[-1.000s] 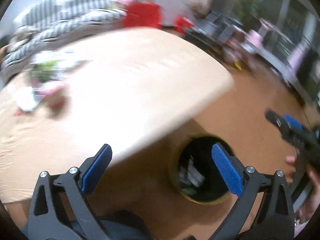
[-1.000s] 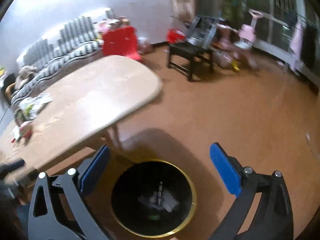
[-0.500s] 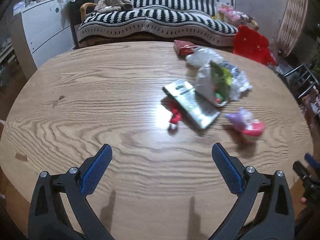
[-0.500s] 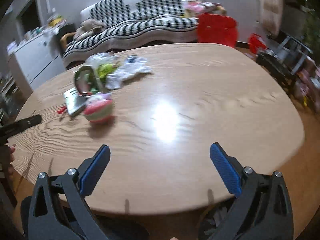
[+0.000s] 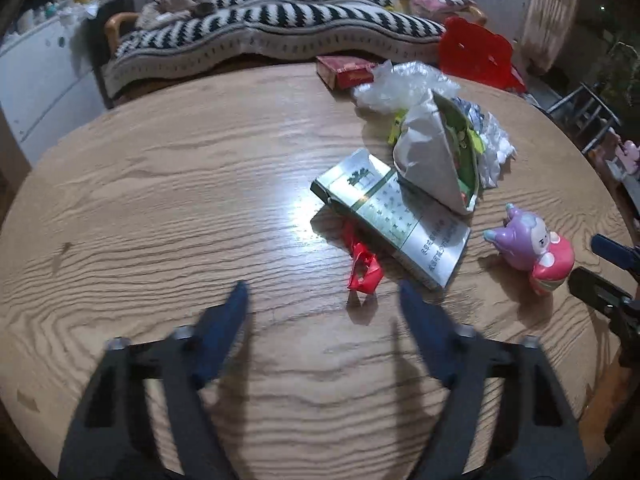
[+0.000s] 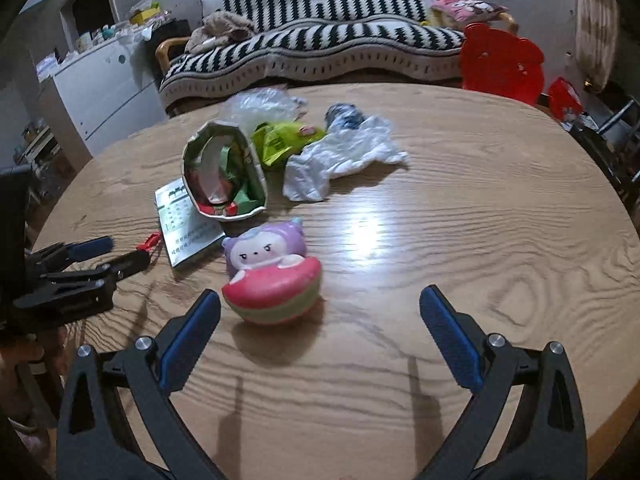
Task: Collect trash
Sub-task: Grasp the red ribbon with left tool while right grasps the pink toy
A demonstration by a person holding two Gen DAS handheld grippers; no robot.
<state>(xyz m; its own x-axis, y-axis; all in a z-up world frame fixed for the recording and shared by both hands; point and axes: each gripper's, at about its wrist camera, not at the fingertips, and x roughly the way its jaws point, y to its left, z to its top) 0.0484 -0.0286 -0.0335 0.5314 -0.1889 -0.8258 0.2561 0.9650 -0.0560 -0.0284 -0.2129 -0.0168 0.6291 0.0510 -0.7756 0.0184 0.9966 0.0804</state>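
Note:
Trash lies on the round wooden table (image 5: 160, 208). A small red wrapper (image 5: 362, 270) lies just ahead of my open, empty left gripper (image 5: 324, 300). Beyond it lie a flat green-and-silver carton (image 5: 394, 216), an open paper snack bag (image 5: 436, 168), clear plastic (image 5: 404, 86), a crumpled white bag (image 6: 340, 160) and a lime wrapper (image 6: 280, 140). My right gripper (image 6: 320, 312) is open and empty, close behind a purple-and-pink toy (image 6: 272, 276). The left gripper also shows in the right wrist view (image 6: 112, 254).
A red box (image 5: 346, 72) sits at the table's far edge. A striped sofa (image 6: 320, 48), a red plastic chair (image 6: 502, 64) and a white cabinet (image 6: 104, 80) stand behind the table. The right gripper's fingers (image 5: 612, 264) enter the left wrist view at the right.
Both grippers swung from the floor bin up to the table a second ago. Since half a second ago both have moved closer to the trash pile; the left jaws have narrowed somewhat.

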